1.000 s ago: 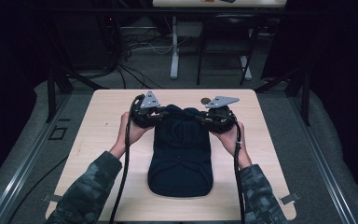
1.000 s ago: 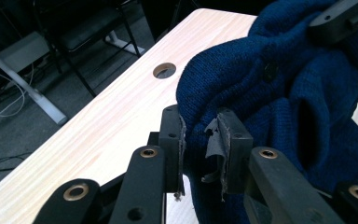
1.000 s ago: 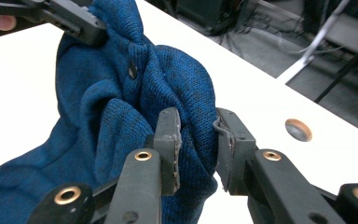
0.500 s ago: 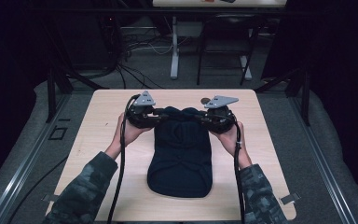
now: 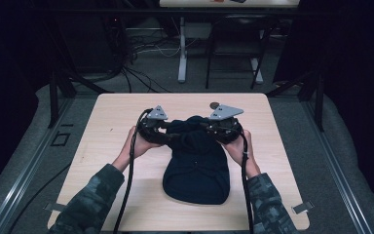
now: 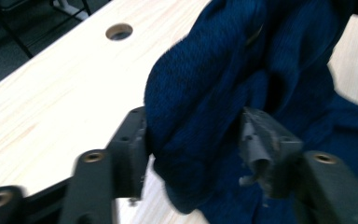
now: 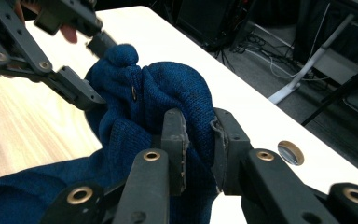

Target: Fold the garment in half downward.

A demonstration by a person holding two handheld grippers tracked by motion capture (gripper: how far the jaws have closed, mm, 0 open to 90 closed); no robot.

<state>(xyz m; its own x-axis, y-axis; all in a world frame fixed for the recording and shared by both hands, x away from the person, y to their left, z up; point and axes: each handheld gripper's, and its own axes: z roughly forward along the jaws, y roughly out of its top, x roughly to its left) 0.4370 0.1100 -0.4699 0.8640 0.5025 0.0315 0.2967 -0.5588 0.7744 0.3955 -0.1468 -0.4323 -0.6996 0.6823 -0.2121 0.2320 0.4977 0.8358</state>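
Between both grippers, blue knit garment (image 5: 196,161)

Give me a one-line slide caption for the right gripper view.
Right gripper pinches a fold of the dark blue knit garment above the wooden table; the left gripper grips it opposite.
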